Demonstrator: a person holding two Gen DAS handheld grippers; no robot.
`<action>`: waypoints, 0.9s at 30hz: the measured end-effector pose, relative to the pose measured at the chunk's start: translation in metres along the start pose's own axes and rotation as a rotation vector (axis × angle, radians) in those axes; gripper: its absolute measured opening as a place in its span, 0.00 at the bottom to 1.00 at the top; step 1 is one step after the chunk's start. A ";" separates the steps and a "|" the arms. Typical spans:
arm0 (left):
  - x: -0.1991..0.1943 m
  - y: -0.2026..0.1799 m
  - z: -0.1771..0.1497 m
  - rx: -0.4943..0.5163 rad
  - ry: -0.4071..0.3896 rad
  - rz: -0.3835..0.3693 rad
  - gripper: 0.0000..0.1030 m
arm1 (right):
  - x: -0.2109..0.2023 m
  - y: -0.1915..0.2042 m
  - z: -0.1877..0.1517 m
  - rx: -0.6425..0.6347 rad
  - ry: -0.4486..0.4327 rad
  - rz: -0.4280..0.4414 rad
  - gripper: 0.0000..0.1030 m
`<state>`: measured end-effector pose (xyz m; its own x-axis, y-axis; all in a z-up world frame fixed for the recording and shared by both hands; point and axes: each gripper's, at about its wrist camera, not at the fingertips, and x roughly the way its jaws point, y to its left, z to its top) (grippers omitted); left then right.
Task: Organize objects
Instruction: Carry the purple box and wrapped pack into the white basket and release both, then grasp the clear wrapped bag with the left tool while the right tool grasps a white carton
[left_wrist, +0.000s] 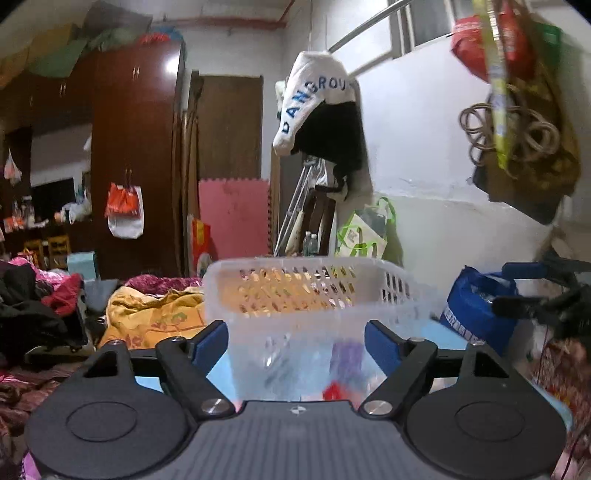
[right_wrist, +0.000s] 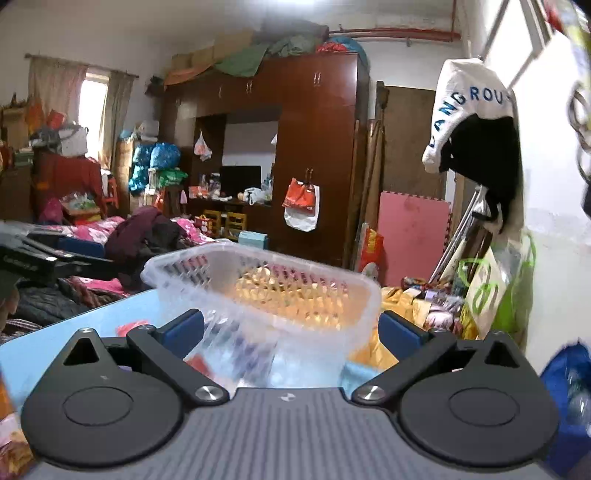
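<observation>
A translucent white plastic basket (left_wrist: 314, 291) with a perforated wall stands on a light blue table (left_wrist: 439, 334) right in front of my left gripper (left_wrist: 295, 339). Blurred red and purple things show through its near wall. The left jaws are open, one on each side of the basket's near end. In the right wrist view the same basket (right_wrist: 266, 291) stands tilted between my right gripper's (right_wrist: 291, 332) open jaws. The other gripper shows at the left edge (right_wrist: 44, 258).
A blue bag (left_wrist: 476, 306) sits right of the basket. Piled clothes and a yellow cloth (left_wrist: 155, 314) lie on a bed behind. A dark wardrobe (right_wrist: 314, 147), a pink foam mat (right_wrist: 410, 236) and hanging bags line the walls. A snack packet (right_wrist: 11, 443) lies at bottom left.
</observation>
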<state>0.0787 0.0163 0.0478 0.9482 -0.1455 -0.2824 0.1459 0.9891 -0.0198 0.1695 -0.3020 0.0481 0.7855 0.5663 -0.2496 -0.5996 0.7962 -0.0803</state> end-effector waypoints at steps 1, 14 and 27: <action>-0.010 -0.001 -0.013 0.006 -0.004 0.014 0.85 | -0.006 -0.002 -0.009 0.018 -0.005 0.014 1.00; -0.050 -0.011 -0.095 0.053 0.048 0.036 0.85 | 0.011 -0.012 -0.063 0.184 0.023 0.085 0.82; -0.036 -0.020 -0.129 0.090 0.132 0.022 0.85 | 0.027 0.005 -0.083 0.168 0.070 0.090 0.53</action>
<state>0.0051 0.0050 -0.0650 0.9071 -0.1135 -0.4054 0.1557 0.9851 0.0725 0.1751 -0.2999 -0.0397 0.7137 0.6253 -0.3155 -0.6284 0.7707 0.1059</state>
